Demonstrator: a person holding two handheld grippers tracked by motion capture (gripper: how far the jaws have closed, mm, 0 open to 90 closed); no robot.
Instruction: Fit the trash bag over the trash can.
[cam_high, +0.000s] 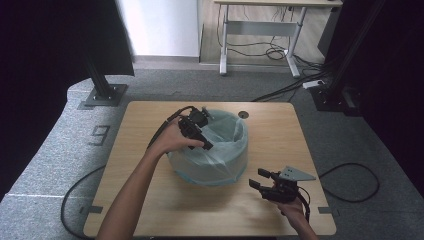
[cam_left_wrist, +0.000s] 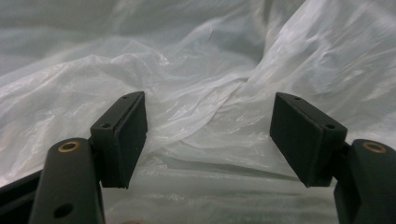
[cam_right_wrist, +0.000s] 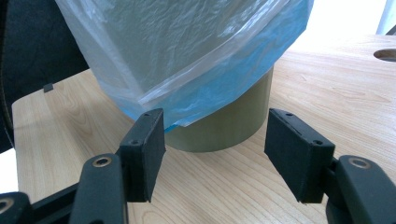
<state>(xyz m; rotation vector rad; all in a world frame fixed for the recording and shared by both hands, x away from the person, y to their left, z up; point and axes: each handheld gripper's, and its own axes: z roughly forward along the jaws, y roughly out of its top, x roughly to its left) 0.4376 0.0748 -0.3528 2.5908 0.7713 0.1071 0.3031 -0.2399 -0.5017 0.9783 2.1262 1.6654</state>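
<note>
Left hand-held gripper (cam_high: 204, 141) is held open inside the clear bag (cam_high: 227, 145) lining a bin (cam_right_wrist: 224, 126) at the counter's (cam_high: 150, 120) middle; right hand-held gripper (cam_high: 259, 178) is held open beside it, gripping nothing.

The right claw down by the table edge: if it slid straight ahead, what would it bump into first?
Probably the plastic bag draped over the round bin. The right claw stands open, aimed at the bag's lower edge; depth is unclear.

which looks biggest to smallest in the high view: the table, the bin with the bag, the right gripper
1. table
2. bin with the bag
3. right gripper, though it sits nearer the camera, so it looks a bit larger than it is
</note>
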